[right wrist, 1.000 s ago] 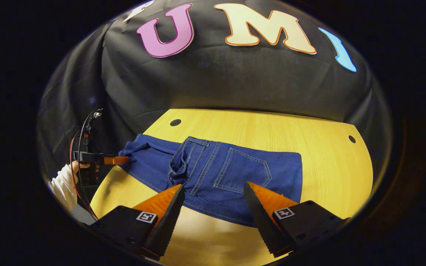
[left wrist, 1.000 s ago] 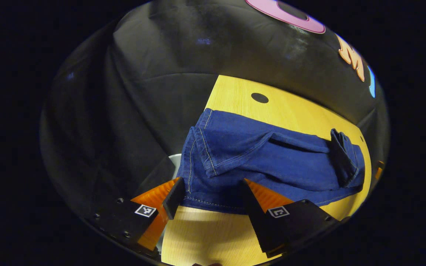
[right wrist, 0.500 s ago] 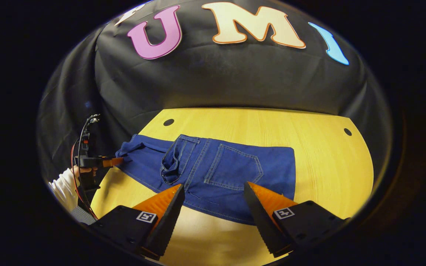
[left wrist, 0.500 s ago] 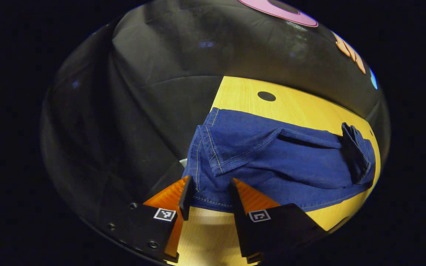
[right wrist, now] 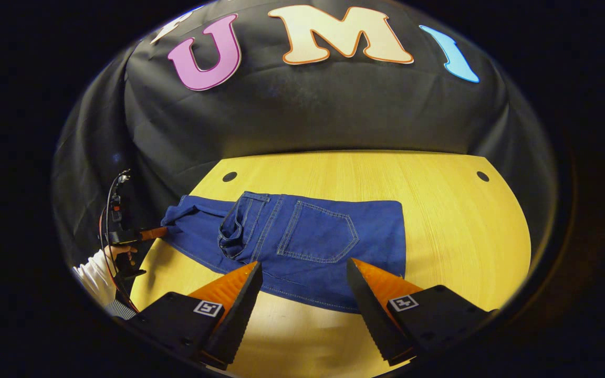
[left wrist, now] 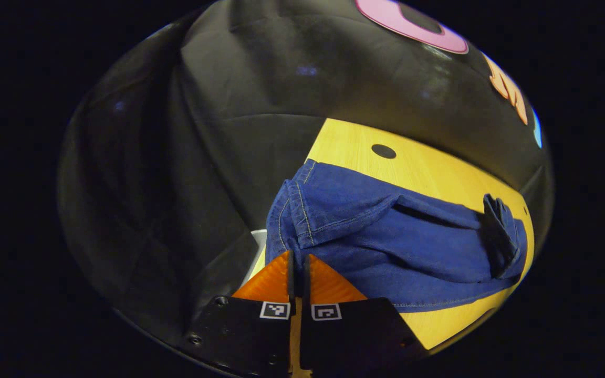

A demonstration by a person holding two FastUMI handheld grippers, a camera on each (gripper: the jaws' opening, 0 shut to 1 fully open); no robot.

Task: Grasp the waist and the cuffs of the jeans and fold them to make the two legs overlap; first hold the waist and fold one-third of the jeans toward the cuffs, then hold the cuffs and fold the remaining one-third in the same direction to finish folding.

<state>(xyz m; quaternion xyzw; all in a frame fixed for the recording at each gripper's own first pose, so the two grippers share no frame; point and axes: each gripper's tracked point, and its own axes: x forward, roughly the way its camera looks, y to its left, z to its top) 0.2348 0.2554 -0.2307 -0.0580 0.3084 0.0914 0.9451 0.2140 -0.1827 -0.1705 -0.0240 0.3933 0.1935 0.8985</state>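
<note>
The left gripper [left wrist: 296, 265] had its two fingers drawn together on the near hem of the jeans [left wrist: 386, 236], pinching the cuff edge at about 6 o'clock in the left gripper view; the denim went in between the fingers, though the contact itself was too tight and dark to read clearly. That grip looked meant for the last fold, carrying the cuff end over toward the waist part. From the pinch the cuffs [left wrist: 294, 210] rose to 12 o'clock and the doubled legs ran off toward 3 o'clock across the wooden table [left wrist: 418, 168]. In the right gripper view the left gripper appeared small at 9 o'clock, held by a hand [right wrist: 118, 253] in a pale sleeve [right wrist: 92, 275], its tips at the cuff end. The right gripper [right wrist: 302, 286] stood with its fingers wide apart, gripping nothing, just short of the near edge of the jeans, probably waiting to take the other cuff corner. The waist [right wrist: 239, 226] already lay folded over the legs, with the back pocket [right wrist: 317, 232] facing up, so the first third seemed done. The far cuff corner and the layers beneath were hidden, and the table's near edge was cut off
</note>
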